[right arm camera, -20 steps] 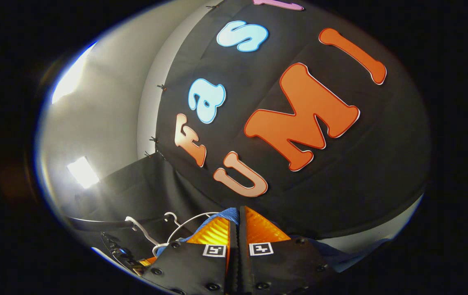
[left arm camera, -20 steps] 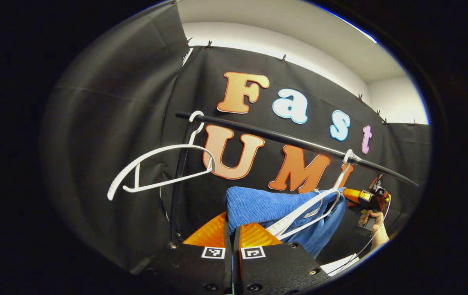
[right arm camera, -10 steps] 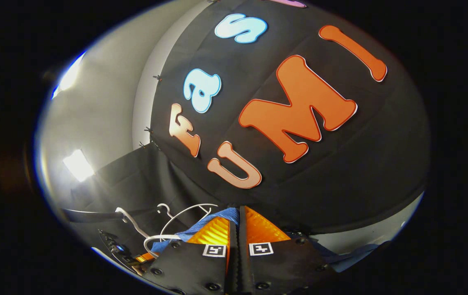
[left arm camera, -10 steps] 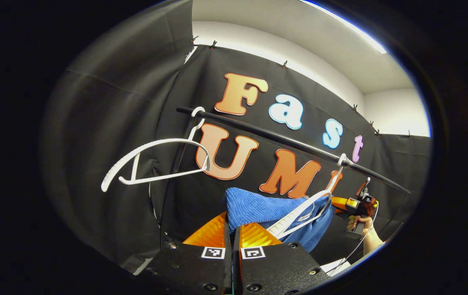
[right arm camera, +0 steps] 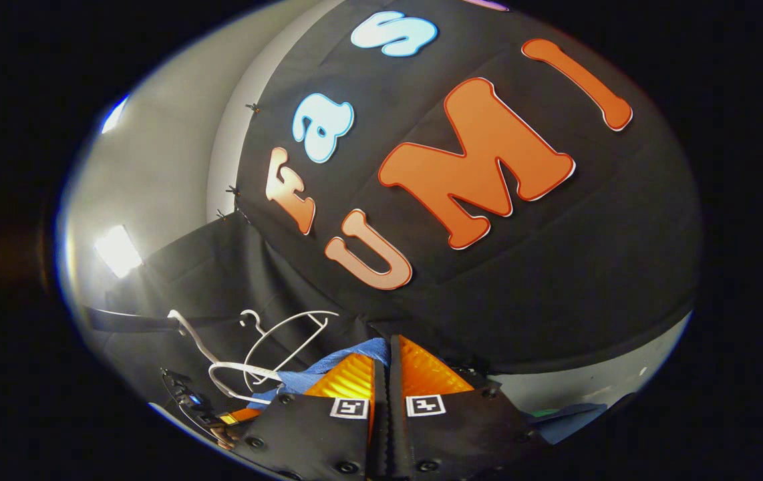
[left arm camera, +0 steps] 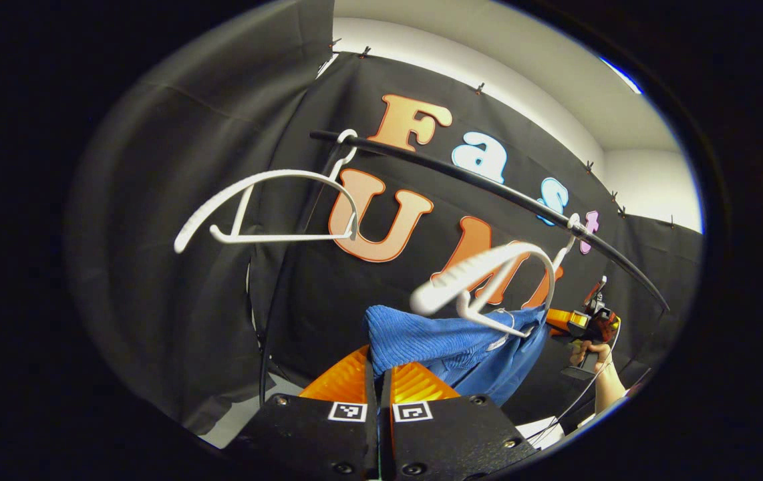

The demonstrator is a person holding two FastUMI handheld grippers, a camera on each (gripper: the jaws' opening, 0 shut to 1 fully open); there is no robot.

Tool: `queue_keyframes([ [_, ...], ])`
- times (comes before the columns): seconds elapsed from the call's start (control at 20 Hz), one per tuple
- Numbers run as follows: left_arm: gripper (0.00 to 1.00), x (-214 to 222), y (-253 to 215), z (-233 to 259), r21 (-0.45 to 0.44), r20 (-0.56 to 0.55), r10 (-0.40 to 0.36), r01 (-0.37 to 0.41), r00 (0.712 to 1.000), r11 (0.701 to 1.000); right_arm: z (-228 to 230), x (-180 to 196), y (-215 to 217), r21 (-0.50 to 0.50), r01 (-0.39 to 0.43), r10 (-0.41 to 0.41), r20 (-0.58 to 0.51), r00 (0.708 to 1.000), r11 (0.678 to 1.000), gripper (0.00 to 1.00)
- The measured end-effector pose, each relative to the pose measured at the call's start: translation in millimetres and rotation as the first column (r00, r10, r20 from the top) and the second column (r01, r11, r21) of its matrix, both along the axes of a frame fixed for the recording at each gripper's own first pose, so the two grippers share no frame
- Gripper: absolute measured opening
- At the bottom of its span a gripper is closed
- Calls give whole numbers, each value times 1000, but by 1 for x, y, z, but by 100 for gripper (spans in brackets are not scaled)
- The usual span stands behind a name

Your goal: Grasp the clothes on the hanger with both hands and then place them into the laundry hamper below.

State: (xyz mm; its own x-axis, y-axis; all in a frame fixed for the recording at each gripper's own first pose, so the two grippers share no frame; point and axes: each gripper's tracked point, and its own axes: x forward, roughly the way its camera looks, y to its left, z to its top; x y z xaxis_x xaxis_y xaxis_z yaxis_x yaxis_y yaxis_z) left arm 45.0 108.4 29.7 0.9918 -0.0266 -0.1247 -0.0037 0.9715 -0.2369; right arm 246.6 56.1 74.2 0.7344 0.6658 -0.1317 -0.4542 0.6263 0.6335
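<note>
The blue garment (left arm camera: 448,337) stretches between my two grippers, below the black rail (left arm camera: 488,186). My left gripper (left arm camera: 379,367) is shut on its near end. In the left gripper view the right gripper (left arm camera: 587,323), with a hand (left arm camera: 596,357) on its handle, holds the far end. The white hanger (left arm camera: 488,277) hangs from the rail just above the garment, tilted and bare. In the right gripper view my right gripper (right arm camera: 388,354) is shut with blue garment (right arm camera: 348,355) showing beside its fingers, and the left gripper (right arm camera: 198,407) sits low at the left.
A second white hanger (left arm camera: 268,207) hangs bare on the rail's left end; both hangers (right arm camera: 268,347) and the rail (right arm camera: 127,321) lie low and left in the right gripper view. Pale floor (left arm camera: 248,417) shows below the booth cloth.
The garment has come off the right-hand hanger, which has swung up free above it. Both grippers, still shut on the garment, have dropped lower under the rail.
</note>
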Motion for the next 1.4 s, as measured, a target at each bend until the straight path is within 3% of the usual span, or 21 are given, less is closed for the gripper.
queue_keyframes([
  [0.35,1,-16,-28,-26,38,-27,21,-20,999,999,-21,-13,-27,-18,53,-53,-11,999,998,7],
  [0.6,1,-21,-53,-54,142,-52,46,-38,998,989,-55,-17,-54,-197,124,-122,22,992,972,7],
  [0.85,1,-22,-71,-78,143,-84,63,-50,994,988,-77,-27,-81,-274,163,-164,18,986,948,7],
  [1.0,1,-29,-92,-87,142,-105,54,-38,993,989,-76,-41,-85,-246,156,-157,17,987,957,7],
  [1.2,1,-27,-119,-93,206,-121,65,-39,990,978,-80,-59,-95,-271,170,-162,52,985,947,7],
  [1.4,1,-35,-140,-99,205,-123,80,-54,989,977,-100,-74,-101,-310,163,-159,37,987,937,7],
])
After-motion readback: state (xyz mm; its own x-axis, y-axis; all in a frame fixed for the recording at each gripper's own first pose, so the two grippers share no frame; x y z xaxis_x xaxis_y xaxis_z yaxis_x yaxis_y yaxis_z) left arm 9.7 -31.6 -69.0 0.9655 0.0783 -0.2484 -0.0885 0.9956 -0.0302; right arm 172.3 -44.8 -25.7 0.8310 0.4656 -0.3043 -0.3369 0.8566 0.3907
